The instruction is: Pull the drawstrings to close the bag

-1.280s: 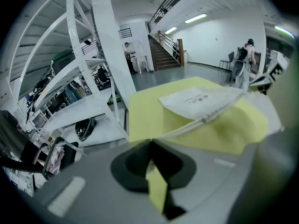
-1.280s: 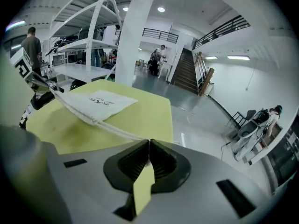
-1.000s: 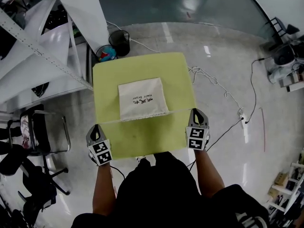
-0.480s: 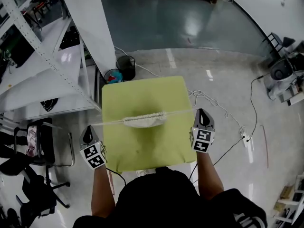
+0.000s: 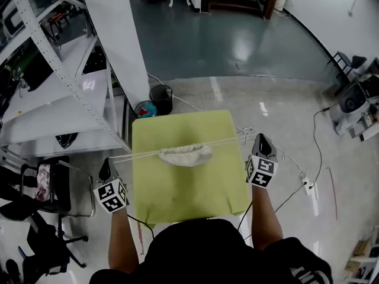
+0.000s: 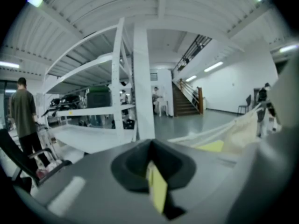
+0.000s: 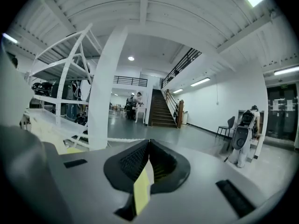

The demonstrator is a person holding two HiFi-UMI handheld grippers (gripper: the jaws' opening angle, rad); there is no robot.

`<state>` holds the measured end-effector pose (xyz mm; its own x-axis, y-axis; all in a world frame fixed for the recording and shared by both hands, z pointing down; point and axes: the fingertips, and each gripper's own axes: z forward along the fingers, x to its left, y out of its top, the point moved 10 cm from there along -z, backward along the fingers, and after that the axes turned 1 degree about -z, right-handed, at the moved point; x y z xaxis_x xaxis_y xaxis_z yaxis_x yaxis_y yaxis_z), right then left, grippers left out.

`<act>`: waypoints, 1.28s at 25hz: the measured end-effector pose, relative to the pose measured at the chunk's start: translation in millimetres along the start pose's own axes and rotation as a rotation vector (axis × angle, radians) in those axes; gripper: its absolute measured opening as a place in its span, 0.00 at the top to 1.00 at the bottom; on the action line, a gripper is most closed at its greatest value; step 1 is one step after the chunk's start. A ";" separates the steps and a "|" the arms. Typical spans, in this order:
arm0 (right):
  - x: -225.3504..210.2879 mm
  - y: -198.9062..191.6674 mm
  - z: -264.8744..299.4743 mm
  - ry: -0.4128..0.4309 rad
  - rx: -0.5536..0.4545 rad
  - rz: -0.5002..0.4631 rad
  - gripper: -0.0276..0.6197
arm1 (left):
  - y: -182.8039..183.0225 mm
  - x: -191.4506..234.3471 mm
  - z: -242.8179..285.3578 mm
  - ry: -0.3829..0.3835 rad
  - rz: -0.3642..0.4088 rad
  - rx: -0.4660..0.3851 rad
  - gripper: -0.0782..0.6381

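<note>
The main pull looks done. The bag (image 5: 185,154) is bunched into a short ruffled band over the far half of the table (image 5: 177,188), and its mouth looks drawn almost or fully shut. The drawstrings (image 5: 142,154) run taut from it past both side edges of the table. The bag seems to hang from them clear of the tabletop.

Your left gripper (image 5: 105,169), off the table's left edge, has its jaws pressed together on its end of the drawstrings. Your right gripper (image 5: 260,141), off the table's right edge, also pinches its end, and its jaws have just been closing a little tighter. What I judge is left: a last snug, if any gap remains, then setting the bag back on the table.

You cannot confirm the closure from here. The head view looks straight down on the gathers, so the bag's body and any leftover opening are hidden. Neither gripper view shows the cord inside the pads. Each shows it only leading off sideways, as a thin white line in the right gripper view (image 7: 126,139). Your torso covers the table's near edge.
</note>
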<state>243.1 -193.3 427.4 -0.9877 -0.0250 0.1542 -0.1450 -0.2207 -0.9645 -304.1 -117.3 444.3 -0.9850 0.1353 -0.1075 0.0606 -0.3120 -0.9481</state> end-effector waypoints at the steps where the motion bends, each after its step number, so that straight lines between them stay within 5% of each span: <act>1: -0.3 4.2 1.5 0.002 -0.013 -0.009 0.94 | 2.8 0.9 0.9 0.007 0.005 -0.007 0.88; 15: -19.1 31.0 8.2 -0.092 -0.095 0.110 0.94 | 24.7 25.2 -1.3 0.083 -0.147 -0.133 0.88; 21: -30.9 35.6 12.3 -0.104 -0.109 0.189 0.94 | 26.9 37.1 -0.8 0.058 -0.272 -0.155 0.88; 32: -26.9 43.4 17.7 -0.067 -0.145 0.081 0.94 | 54.5 21.9 13.2 0.059 -0.127 -0.196 0.88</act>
<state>264.4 -219.5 385.2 -0.9912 -0.1030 0.0837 -0.0764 -0.0730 -0.9944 -324.5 -143.8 394.1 -0.9760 0.2178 0.0044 -0.0269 -0.1009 -0.9945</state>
